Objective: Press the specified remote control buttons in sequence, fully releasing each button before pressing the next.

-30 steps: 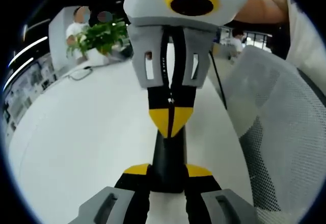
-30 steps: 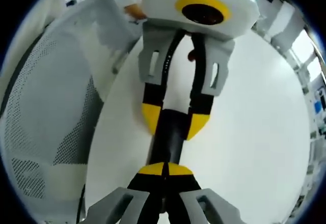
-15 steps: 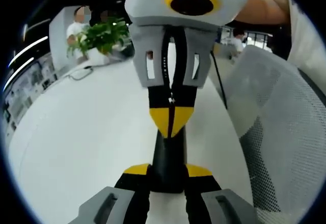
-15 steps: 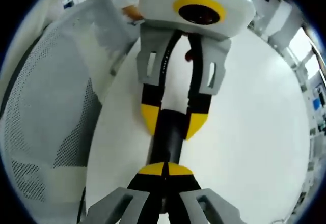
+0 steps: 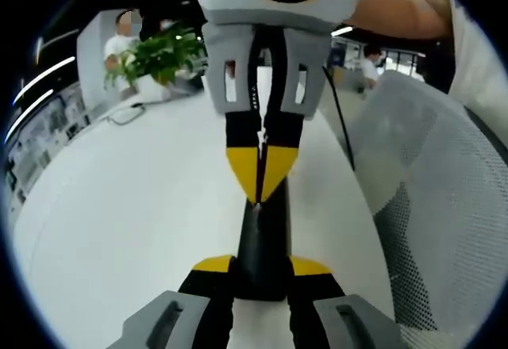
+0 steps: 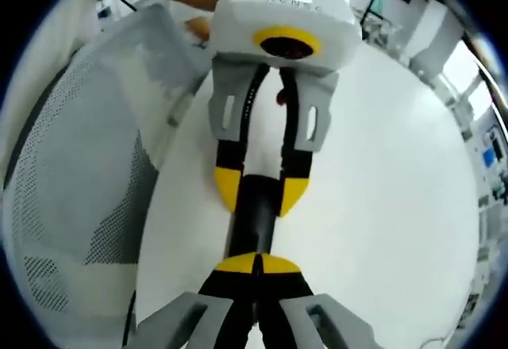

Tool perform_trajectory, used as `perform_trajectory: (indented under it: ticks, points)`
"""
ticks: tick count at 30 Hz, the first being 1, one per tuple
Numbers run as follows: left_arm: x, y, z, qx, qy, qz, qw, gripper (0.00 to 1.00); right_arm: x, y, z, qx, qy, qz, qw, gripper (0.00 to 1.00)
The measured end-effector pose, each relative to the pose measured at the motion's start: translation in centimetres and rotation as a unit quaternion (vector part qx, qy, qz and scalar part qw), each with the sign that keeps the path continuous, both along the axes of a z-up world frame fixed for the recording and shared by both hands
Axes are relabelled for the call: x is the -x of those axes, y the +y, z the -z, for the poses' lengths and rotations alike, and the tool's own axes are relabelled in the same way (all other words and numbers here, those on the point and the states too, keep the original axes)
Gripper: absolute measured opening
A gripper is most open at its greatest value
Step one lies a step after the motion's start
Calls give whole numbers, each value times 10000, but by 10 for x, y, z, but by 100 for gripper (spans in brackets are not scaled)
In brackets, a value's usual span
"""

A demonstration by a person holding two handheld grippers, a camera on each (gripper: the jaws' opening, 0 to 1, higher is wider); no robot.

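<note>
The black remote (image 5: 263, 242) is clamped by the left gripper (image 5: 262, 270); the right gripper (image 6: 255, 266), jaws closed, touches it. Open white table (image 6: 381, 206) lies beside both, with a mesh chair (image 5: 444, 206) near its edge. A plant (image 5: 159, 55) is seen beyond the left gripper.

The left gripper view looked along its jaws, close above the table (image 5: 143, 206), facing the right gripper. The right gripper view faced back at the left gripper. Both shared the remote (image 5: 263, 238) and chair (image 5: 444, 206).

Black remote control (image 5: 263, 246) lies lengthwise above the white table.
</note>
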State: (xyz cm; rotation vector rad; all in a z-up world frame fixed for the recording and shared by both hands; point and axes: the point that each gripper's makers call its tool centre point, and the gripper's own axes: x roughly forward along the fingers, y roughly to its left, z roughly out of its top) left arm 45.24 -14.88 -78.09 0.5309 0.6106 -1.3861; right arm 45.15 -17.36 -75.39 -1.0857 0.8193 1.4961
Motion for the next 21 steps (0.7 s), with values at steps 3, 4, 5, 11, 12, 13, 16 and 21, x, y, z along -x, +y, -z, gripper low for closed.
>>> perform_trajectory:
  ticks: [3, 4, 5, 11, 12, 13, 16, 21]
  points:
    - [0, 0, 0, 4, 2, 3, 10000, 24, -3, 3, -5, -66, -46, 6, 10000, 0]
    - [0, 0, 0, 5, 1, 2, 10000, 24, -4, 4, -6, -83, -49, 10, 10000, 0]
    - [0, 0, 0, 7, 1, 1, 10000, 24, -4, 5, -6, -82, -50, -1, 10000, 0]
    - [1, 0, 0, 5, -5, 7, 10000, 24, -3, 6, -7, -36, -65, -69, 9999, 0]
    - [1, 0, 0, 6, -5, 8, 10000, 24, -3, 6, -7, -34, -65, -82, 9999, 0]
    - [1, 0, 0, 7, -6, 9, 10000, 24, -3, 7, -7, -23, -60, -101, 9999, 0]
    - [0, 0, 0, 7, -2, 13, 10000, 24, -3, 8, -5, 17, -49, -136, 9999, 0]
    - [1, 0, 0, 16, -5, 11, 10000, 24, 0, 11, -1, 54, -25, -197, 9998, 0]
